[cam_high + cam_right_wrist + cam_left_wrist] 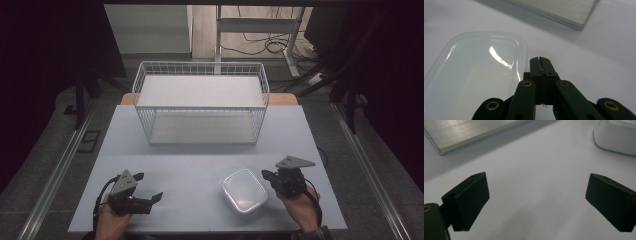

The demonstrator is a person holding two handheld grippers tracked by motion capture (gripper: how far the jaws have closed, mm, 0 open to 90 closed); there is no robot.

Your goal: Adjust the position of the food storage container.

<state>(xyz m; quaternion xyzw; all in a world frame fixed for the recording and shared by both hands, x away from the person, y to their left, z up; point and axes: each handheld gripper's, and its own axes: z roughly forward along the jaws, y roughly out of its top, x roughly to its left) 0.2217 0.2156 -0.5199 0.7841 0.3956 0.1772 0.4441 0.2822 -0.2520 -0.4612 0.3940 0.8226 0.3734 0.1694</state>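
A clear plastic lidded container (244, 190) lies on the pale table (200, 165) at the front right; the right gripper view has its lid (474, 80) at the left. My right gripper (266, 176) sits just right of it, jaws pressed together with nothing between them (540, 61). My left gripper (149, 187) rests at the front left, jaws spread wide over bare table (536, 200). The container's corner (616, 137) appears at the upper right of the left gripper view.
A white wire basket (201, 102) with a flat board inside stands at the back middle of the table. Its board edge (474, 132) (559, 11) appears in both gripper views. Dark floor, rails and cables surround the table.
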